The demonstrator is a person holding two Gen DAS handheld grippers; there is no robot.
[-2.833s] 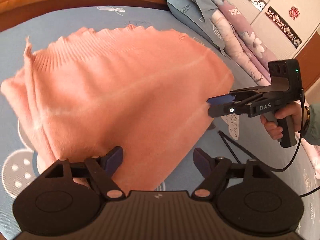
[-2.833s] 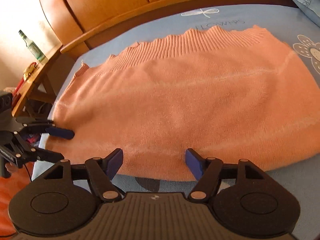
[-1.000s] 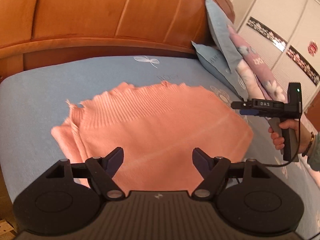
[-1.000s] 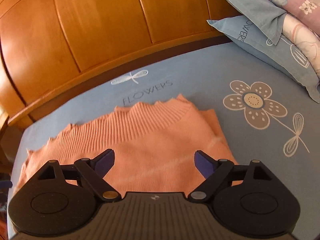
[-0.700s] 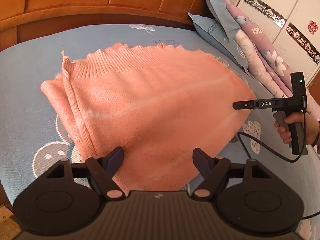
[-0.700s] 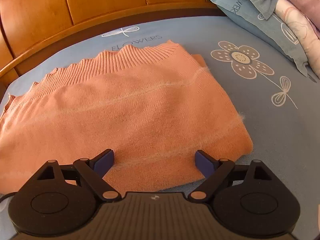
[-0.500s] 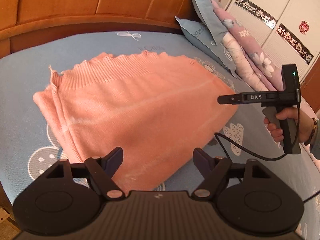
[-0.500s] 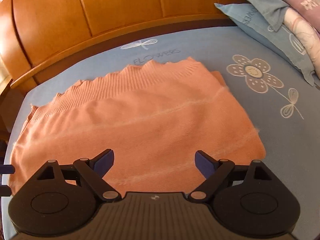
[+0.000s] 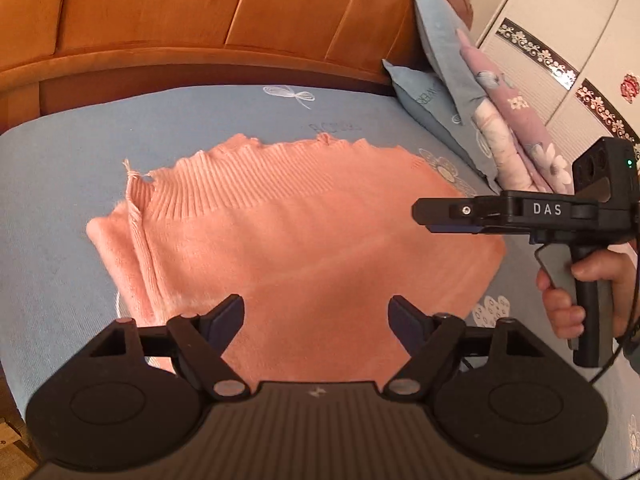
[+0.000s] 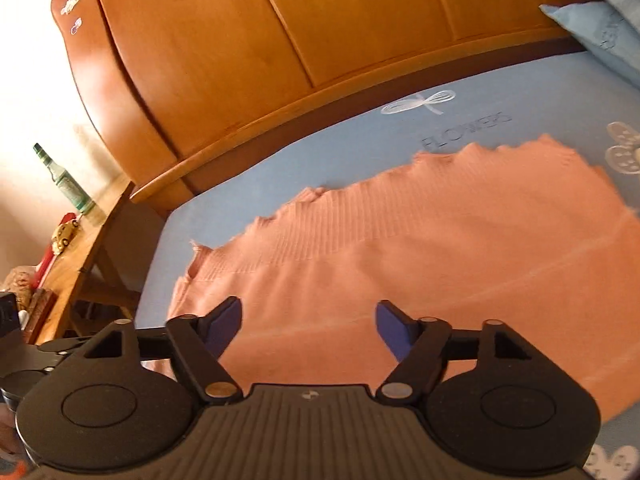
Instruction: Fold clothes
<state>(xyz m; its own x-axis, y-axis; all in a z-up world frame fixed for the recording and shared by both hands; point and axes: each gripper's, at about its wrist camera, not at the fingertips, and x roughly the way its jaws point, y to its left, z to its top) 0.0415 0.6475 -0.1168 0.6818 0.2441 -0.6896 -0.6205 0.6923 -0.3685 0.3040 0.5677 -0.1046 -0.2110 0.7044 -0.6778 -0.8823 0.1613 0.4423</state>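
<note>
1. Sweater (image 9: 312, 240), the salmon-pink knit you are folding, lies flat on the blue bed sheet (image 9: 60, 184) near the wooden headboard (image 9: 200, 8), already doubled into a compact block; its ribbed, scalloped hem faces the headboard, and an under-layer peeks out along the bed's left edge.
2. Your left gripper (image 9: 316, 316) hangs over the sweater's near edge with its jaws set wide. Nothing is between the pads and nothing is held.
3. Your right gripper (image 10: 308, 320) is closing its jaws at this moment, yet no cloth sits between the pads; it hovers above the knit without gripping it. In the left wrist view it floats over the sweater's right-hand corner.
4. What has changed: a second ago your right camera faced the right end of the sweater and the flower print; now it has swung toward the bed's left edge, so the side table (image 10: 80, 248) and green bottle (image 10: 64, 180) come into view.
5. The sweater itself has kept its shape and place through this.
6. Judged from that, the last fold is set down and released. You appear to be lining up for the next fold or a smoothing pass, so pick your pinch point before closing fully.
</note>
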